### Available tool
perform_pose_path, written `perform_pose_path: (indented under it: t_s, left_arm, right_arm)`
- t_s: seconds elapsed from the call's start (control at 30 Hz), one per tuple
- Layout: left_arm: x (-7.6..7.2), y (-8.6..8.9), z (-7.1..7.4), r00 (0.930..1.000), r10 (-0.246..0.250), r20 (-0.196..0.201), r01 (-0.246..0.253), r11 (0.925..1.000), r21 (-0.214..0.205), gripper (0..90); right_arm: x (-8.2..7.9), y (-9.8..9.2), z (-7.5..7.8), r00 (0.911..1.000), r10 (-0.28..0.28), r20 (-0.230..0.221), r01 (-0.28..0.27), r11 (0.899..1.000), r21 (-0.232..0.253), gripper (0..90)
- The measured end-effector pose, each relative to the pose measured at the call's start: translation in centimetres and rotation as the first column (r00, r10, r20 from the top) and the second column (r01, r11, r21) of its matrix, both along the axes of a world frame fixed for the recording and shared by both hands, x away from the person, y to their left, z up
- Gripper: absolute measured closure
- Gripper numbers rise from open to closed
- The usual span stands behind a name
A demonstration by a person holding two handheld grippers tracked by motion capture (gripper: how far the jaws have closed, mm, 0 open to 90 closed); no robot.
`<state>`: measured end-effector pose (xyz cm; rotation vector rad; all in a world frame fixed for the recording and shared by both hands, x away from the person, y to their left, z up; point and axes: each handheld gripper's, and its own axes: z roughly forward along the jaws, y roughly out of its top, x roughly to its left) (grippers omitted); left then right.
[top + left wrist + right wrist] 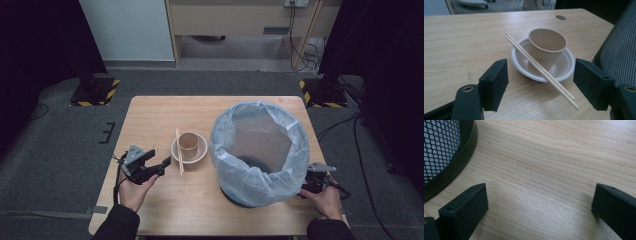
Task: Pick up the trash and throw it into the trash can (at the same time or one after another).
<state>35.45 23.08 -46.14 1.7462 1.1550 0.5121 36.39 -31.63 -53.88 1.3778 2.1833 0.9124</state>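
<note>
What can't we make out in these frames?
- Bin bottom, high view: the liner and shadow hide it.
- Right gripper, high view: the bin covers its jaws.
- Plate centre, left gripper view: the cup and chopsticks cover it.
- Bin, right gripper view: cut off by the left edge.

The table bears one paper cup, one white bowl, two chopsticks and one lined mesh bin. Two grippers are about.
</note>
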Motion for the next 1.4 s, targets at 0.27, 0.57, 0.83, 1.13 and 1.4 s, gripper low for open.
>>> perform_pose_path:
  t_s: [0.27,0.57,0.83,1.13,1.4]
  left_arm:
    - [1.4,-2.2,-1.2,0.9987,-0.028,-0.043,0.03,0.9986,0.044,31.2]
    - [2.9,-3.1,-2.5,0.9966,-0.013,-0.081,0.02,0.9965,0.081,34.8]
    - [4.2,-4.1,-3.4,0.9954,-0.014,-0.095,0.024,0.9939,0.108,37.9]
    - [4.8,-4.1,-3.8,0.9954,-0.016,-0.094,0.028,0.9915,0.127,44.9]
    - [5.4,-3.9,-3.9,0.9942,-0.015,-0.107,0.032,0.9873,0.156,55.5]
  right_arm:
    - [0.0,0.0,0.0,1.0,0.001,-0.001,-0.001,1.0,0.0,0.8]
    - [0.1,0.1,0.0,1.0,0.002,-0.002,-0.002,1.0,-0.001,0.8]
    - [0.1,0.2,0.0,1.0,0.004,-0.002,-0.004,1.0,-0.002,0.8]
    - [0.1,0.2,0.0,1.0,0.006,-0.002,-0.006,1.0,-0.002,0.8]
    - [0.1,0.2,0.0,1.0,0.007,-0.002,-0.007,1.0,-0.002,0.8]
